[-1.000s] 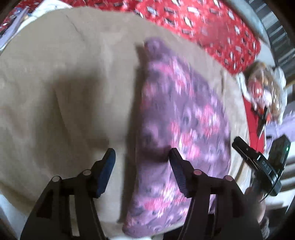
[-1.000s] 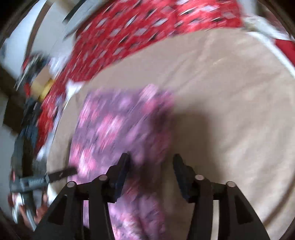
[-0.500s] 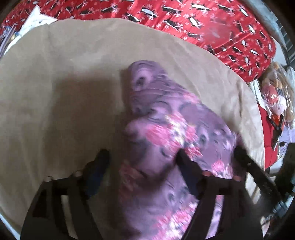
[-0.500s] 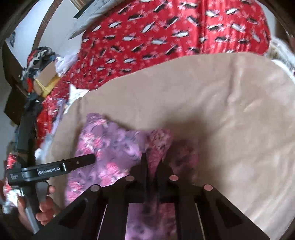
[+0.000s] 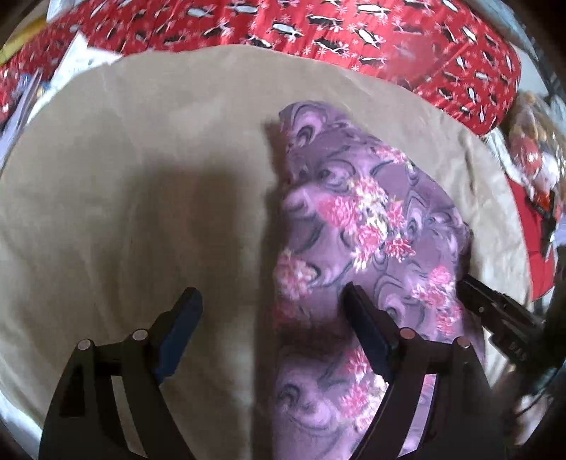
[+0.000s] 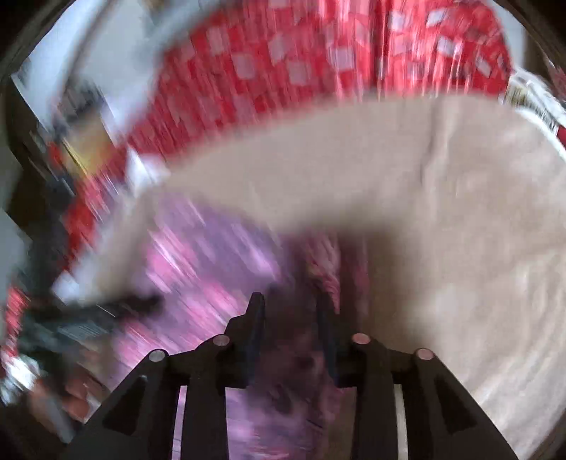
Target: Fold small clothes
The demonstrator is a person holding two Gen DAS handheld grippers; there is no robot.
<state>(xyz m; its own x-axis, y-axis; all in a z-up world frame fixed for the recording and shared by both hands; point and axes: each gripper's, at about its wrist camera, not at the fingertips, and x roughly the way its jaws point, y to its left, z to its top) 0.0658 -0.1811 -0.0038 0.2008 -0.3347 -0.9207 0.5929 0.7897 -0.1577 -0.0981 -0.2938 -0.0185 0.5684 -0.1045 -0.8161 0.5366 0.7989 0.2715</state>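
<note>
Where the beige cloth ends at its far curved edge, red patterned bedding beyond. Wide bare stretch of beige cloth on the left of the left wrist view; on the right side of the right wrist view, likewise bare beige cloth. Clutter past the right edge in the left view, too blurred to name.

One garment: purple, swirl-patterned, with pink and cream flower clusters, bunched into a long narrow heap with raised folds, lying on the beige cloth right of centre in the left view. In the right view, heavily motion-blurred, same garment at lower left and centre.

Two grippers. Left gripper: wide apart and still widening, left finger over bare cloth, right finger over the garment's left edge, nothing pressed between pads. Right gripper: narrow gap, opening; dark purple fabric seen in the gap, pads not visibly pressing it. Right gripper also visible at the garment's right edge in the left view.
</note>
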